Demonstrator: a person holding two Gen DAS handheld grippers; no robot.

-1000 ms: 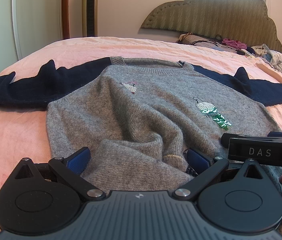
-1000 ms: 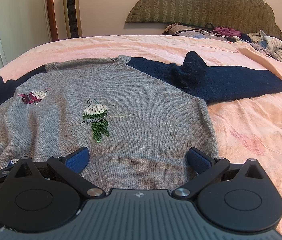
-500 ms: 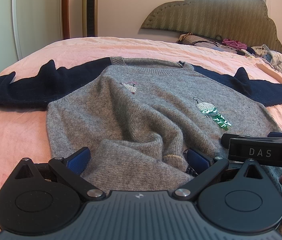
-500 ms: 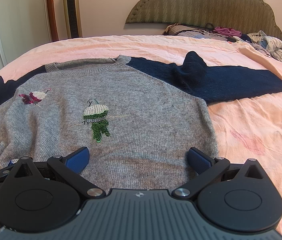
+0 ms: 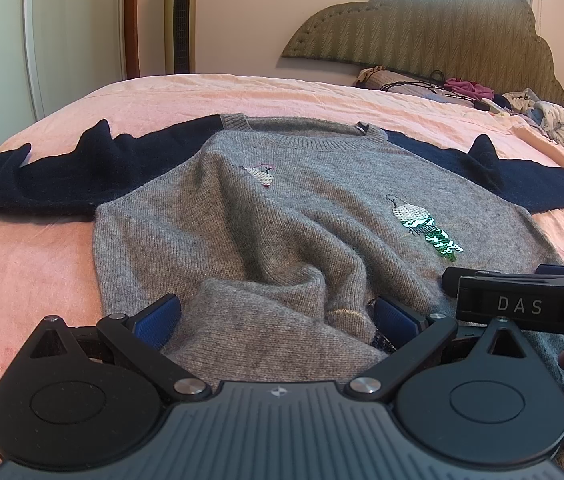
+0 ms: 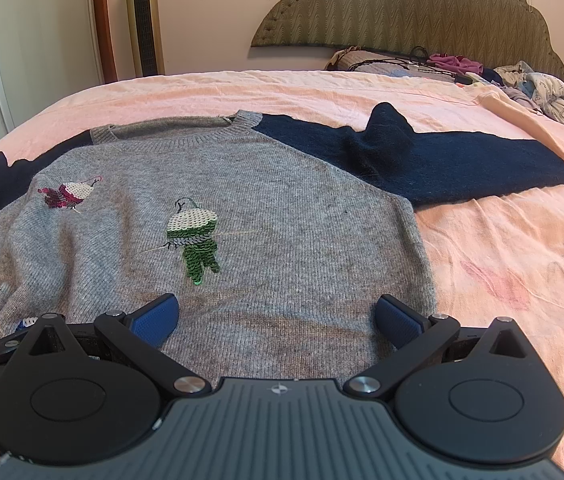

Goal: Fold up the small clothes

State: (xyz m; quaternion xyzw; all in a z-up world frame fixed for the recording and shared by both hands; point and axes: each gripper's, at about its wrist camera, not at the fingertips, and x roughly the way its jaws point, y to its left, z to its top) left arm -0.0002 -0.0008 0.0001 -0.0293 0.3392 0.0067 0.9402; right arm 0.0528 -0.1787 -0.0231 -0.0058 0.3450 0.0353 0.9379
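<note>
Both hand-held grippers (image 5: 278, 316) (image 6: 278, 316) spread wide over seemingly untouched grey sweater (image 6: 282, 216).

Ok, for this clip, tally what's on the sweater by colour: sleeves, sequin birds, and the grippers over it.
Navy knit sleeves: 2, left and right
Sequin birds, white and green: 1
Sequin birds, white and maroon: 1
Black grippers with blue pads: 2, left gripper and right gripper, both open
Total: 6

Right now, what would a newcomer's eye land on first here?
A grey knit sweater with navy sleeves lies spread across the pink bedsheet, its hem bunched between the open left tool. The green sequin bird glints mid-chest. Loose clothes pile by the headboard.
</note>
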